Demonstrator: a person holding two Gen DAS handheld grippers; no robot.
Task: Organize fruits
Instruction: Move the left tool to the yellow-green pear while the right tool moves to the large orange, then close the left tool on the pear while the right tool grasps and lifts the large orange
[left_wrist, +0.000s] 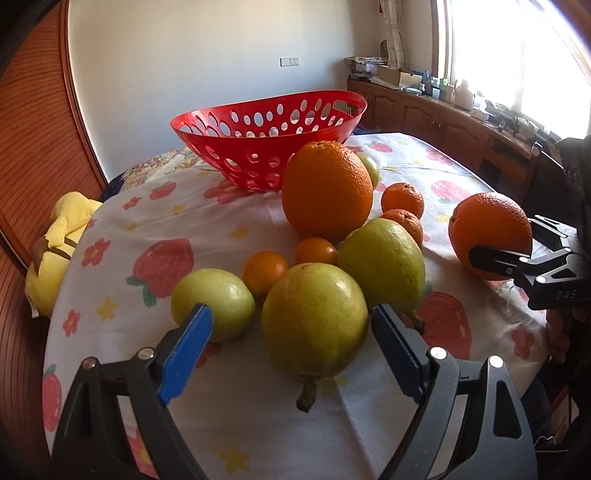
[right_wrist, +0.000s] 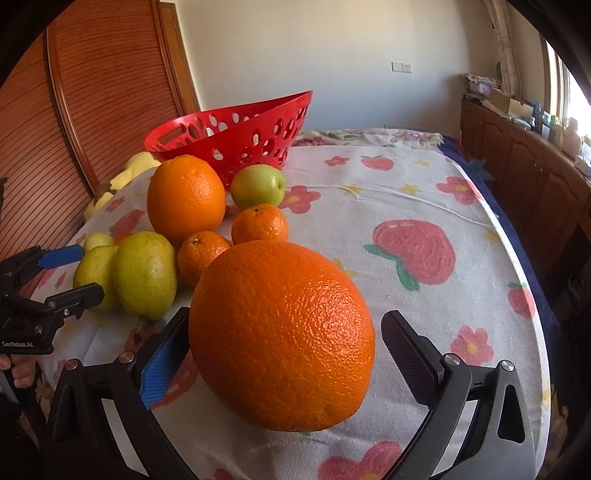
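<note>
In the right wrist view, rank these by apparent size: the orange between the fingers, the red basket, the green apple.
1. Orange, though it looks biggest mainly because it is nearest the camera.
2. Basket, far back.
3. Apple.

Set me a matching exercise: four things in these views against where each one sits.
Things:
1. red basket
2. green apple
3. pear with its stem towards the camera
4. yellow plush toy

Places:
A. between the open fingers of the left tongs
B. off the cloth's edge, by the wooden panel
C. farthest back on the flowered cloth
D. just in front of the basket, behind the oranges

Pairs: 1-C, 2-D, 3-A, 4-B
</note>
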